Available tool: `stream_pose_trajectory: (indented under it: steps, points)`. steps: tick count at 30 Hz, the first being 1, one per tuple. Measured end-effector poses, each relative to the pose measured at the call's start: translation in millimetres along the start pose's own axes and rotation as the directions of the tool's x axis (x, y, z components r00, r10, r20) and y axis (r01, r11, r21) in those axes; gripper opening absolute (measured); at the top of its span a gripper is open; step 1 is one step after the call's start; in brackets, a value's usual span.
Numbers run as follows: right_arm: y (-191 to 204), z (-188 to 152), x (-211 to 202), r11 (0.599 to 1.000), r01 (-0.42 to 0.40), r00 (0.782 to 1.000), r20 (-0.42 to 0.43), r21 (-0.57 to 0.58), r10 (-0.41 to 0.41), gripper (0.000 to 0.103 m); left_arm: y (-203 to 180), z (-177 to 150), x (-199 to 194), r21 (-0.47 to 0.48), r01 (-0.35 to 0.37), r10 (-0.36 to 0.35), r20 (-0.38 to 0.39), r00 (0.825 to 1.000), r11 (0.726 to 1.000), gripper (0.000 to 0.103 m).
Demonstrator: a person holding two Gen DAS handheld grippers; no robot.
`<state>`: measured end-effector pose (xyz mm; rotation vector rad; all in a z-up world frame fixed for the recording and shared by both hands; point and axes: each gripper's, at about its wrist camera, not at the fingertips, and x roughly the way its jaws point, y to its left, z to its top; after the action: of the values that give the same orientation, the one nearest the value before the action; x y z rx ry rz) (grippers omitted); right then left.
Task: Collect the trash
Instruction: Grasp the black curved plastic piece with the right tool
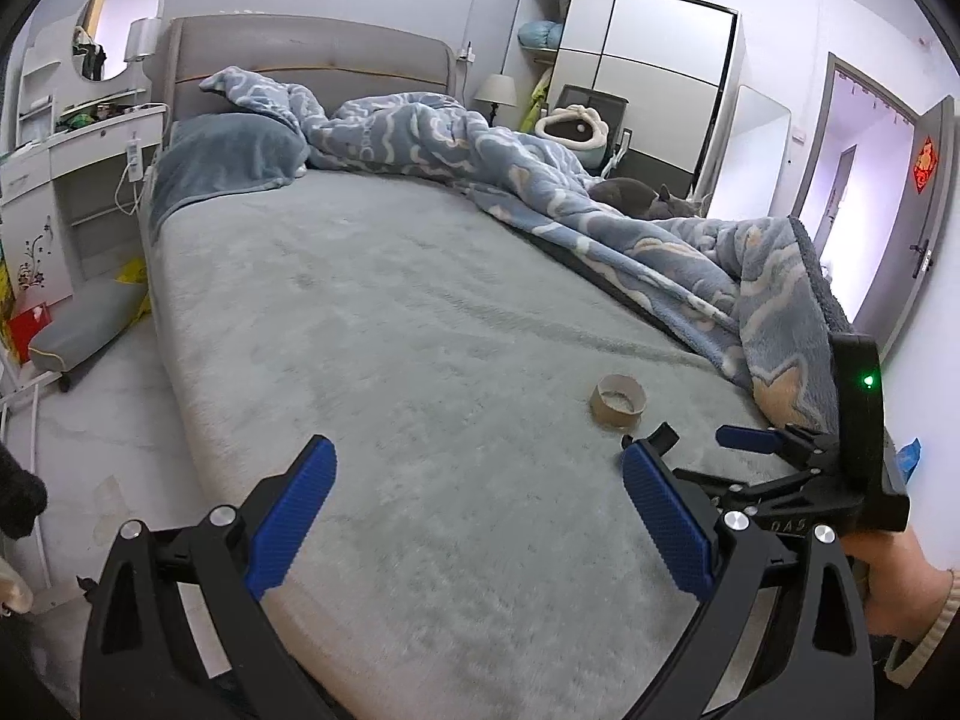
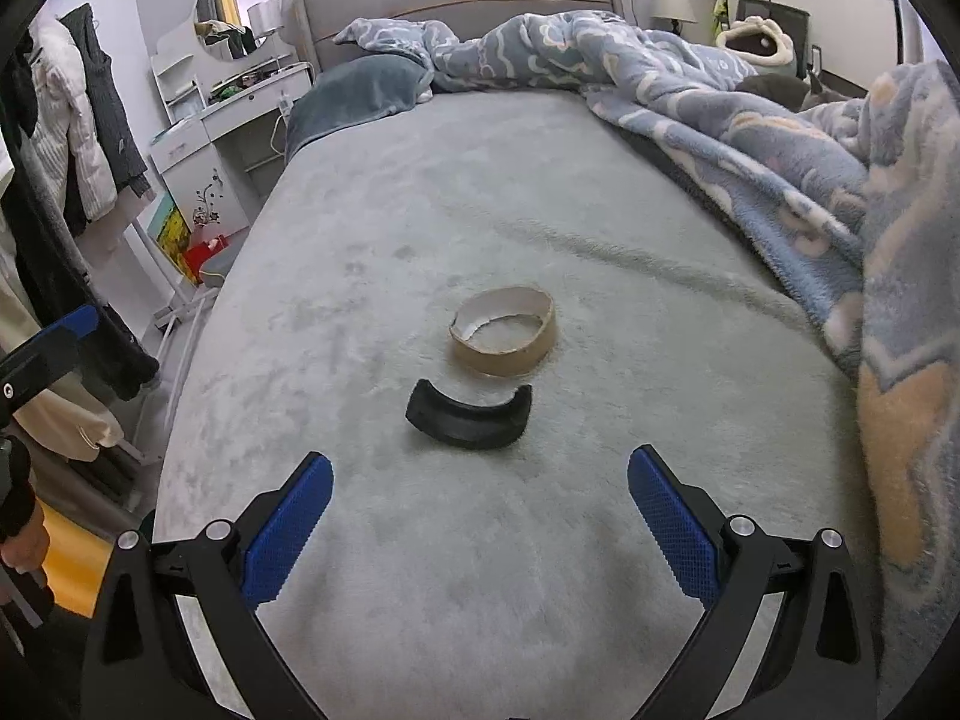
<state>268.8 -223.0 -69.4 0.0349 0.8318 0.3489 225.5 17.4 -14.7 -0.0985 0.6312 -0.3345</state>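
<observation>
Fingers of both grippers spread empty, cardboard ring [image 2: 503, 331] touching bed [image 2: 420, 210], black curved piece [image 2: 468, 415] beside it

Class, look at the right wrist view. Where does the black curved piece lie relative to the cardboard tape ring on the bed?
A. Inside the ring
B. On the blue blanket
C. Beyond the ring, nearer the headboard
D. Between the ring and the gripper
D: the black curved piece lies on the bed sheet just in front of the cardboard tape ring, nearer the open right gripper.

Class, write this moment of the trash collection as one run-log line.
left gripper: open, empty | right gripper: open, empty | cardboard tape ring, black curved piece: on bed, untouched
</observation>
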Motion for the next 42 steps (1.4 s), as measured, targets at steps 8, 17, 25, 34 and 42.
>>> stream_pose_trajectory:
  steps: [8,17,25,34,42]
  points:
    - [1.1,10.0,21.9,0.999,-0.011,1.000,-0.014,0.033,0.011,0.099,0.2,7.3,21.2,-0.015,0.008,-0.008,-0.015,1.000,1.000,0.098]
    - [-6.5,11.9,38.5,0.998,0.026,0.998,-0.066,0.053,-0.023,0.063,-5.2,13.6,44.1,-0.011,0.033,-0.033,-0.034,0.999,0.999,0.098]
    - [-10.7,15.5,32.3,0.998,-0.018,0.998,-0.058,0.067,0.022,0.049,-17.7,16.2,60.7,0.008,0.051,-0.051,-0.046,0.998,0.999,0.098]
    - [-32.4,21.0,5.6,0.992,-0.064,0.998,-0.004,0.113,0.065,0.049,-32.3,14.7,78.7,0.002,0.049,-0.049,-0.060,0.997,0.999,0.098]
    - [-52.4,30.8,-23.7,0.982,-0.110,0.993,0.066,0.154,0.101,0.049,-56.8,7.6,98.6,0.041,0.072,-0.067,-0.096,0.993,0.997,0.098]
